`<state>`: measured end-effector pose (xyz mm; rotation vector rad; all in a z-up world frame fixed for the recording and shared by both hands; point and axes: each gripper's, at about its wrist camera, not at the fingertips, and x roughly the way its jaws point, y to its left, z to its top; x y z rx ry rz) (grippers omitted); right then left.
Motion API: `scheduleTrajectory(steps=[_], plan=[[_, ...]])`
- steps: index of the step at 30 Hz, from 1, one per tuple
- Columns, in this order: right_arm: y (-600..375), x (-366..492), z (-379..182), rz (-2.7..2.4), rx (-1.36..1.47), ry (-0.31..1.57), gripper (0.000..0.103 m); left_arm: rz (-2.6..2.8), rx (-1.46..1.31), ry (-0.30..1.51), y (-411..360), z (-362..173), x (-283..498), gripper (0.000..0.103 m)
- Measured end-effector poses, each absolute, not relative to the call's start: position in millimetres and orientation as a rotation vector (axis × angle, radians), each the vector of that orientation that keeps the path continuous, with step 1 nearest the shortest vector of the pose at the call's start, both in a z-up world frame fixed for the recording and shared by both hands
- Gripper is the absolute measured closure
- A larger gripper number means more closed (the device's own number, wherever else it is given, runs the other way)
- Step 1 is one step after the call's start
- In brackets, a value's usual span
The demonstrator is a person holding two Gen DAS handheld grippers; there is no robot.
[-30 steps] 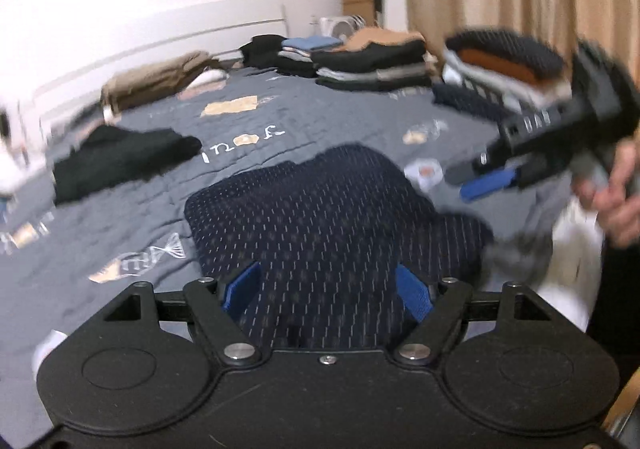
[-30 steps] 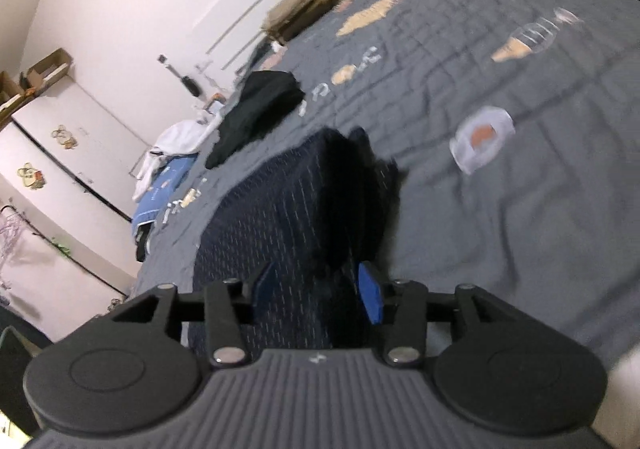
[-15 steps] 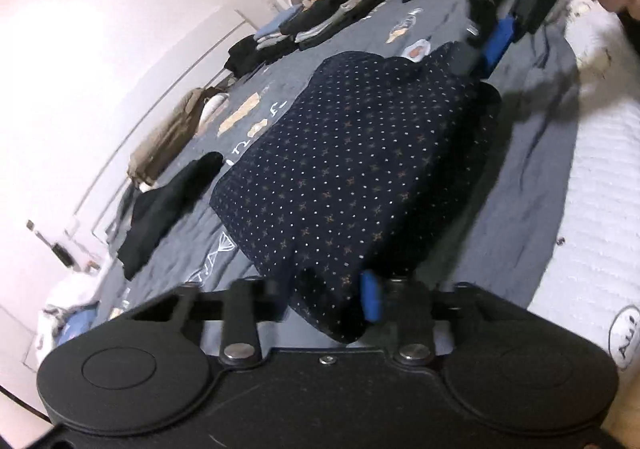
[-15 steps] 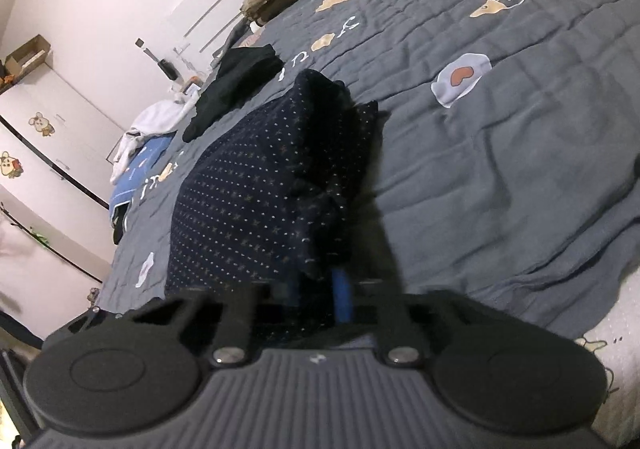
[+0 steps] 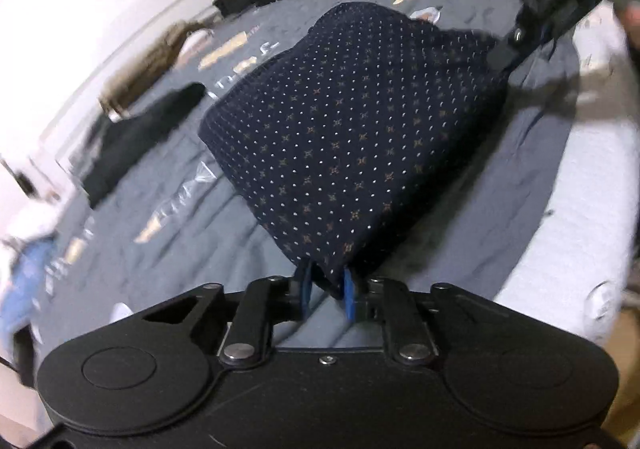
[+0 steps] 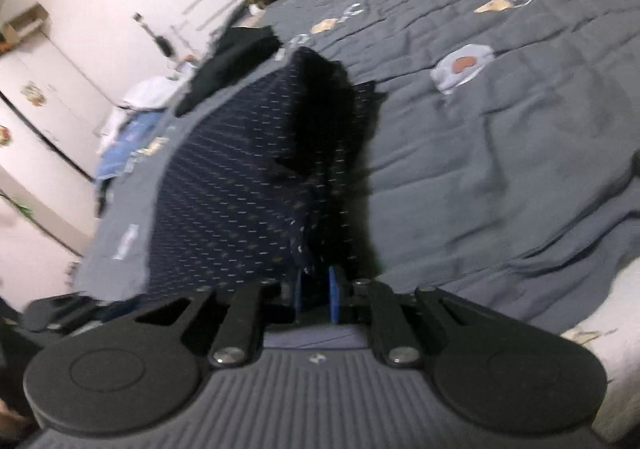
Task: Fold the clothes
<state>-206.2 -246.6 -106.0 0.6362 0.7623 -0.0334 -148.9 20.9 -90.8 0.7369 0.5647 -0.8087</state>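
At the left, the left claw (image 5: 325, 289) is closed narrow on one corner of the navy dotted garment (image 5: 352, 137), its blue pads (image 5: 349, 291) pinching a thin bunch of cloth. The garment lies folded near the foot edge of the bed (image 5: 168, 249), partly lifted toward both claws. Its fabric looks soft and thin, printed with small white dots and tan crosses, roughly rectangular with a limp, rumpled far end. The grey quilt beneath is stitched in ridges with pale printed patches.

To the right, the right claw (image 6: 316, 291) is also narrow, gripping the opposite near corner, where several dark layers bunch loosely.

The risk: so little cloth sits between the pads that a layer could slip free as the garment is carried, letting the fold sag open. Uneven pulling between the claws would skew the stack.
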Motion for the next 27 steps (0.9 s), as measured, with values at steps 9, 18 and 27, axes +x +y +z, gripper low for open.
scheduleTrajectory(steps=[9, 18, 27], plan=[[-258, -221, -70, 0.012, 0.621, 0.651, 0.084, -0.941, -0.048, 0.675, 67, -38, -97, 0.043], [-259, -168, -67, 0.243, 0.661, 0.636, 0.064, -0.952, -0.331, 0.888, 54, -78, -57, 0.043], [-266, -170, -106, 0.167, 0.618, 0.823, 0.068, -0.925, -0.398, 0.885, 65, -80, -48, 0.043]])
